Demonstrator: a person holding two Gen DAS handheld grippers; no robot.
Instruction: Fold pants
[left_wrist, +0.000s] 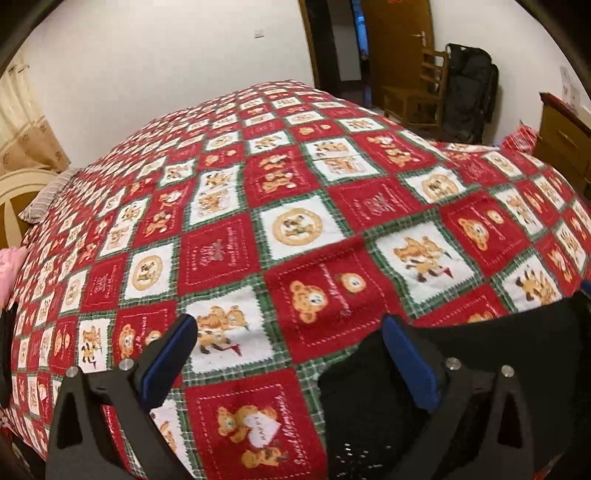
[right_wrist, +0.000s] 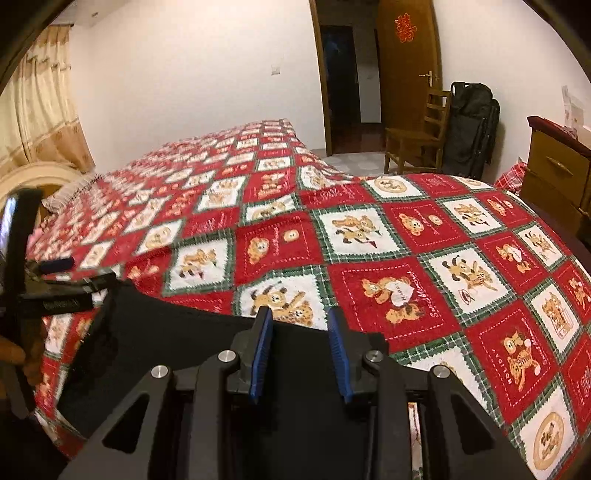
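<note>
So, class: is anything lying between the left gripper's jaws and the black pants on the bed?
Nothing visible. The left gripper hangs with its jaws wide open over the red patchwork bedspread; the black pants lie just under its right jaw, with only bare bedspread around them. No other object sits in that gap.

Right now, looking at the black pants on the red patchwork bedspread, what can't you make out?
- Black pants: legs, waistband and fold state; the right gripper and the bottom edge hide them in the right wrist view.
- Left wrist view: the left gripper covers the pants' near part.
- Whether the right gripper's pads pinch fabric: black on black.
- Left edge, right wrist view: the dark rig is blurred.
</note>
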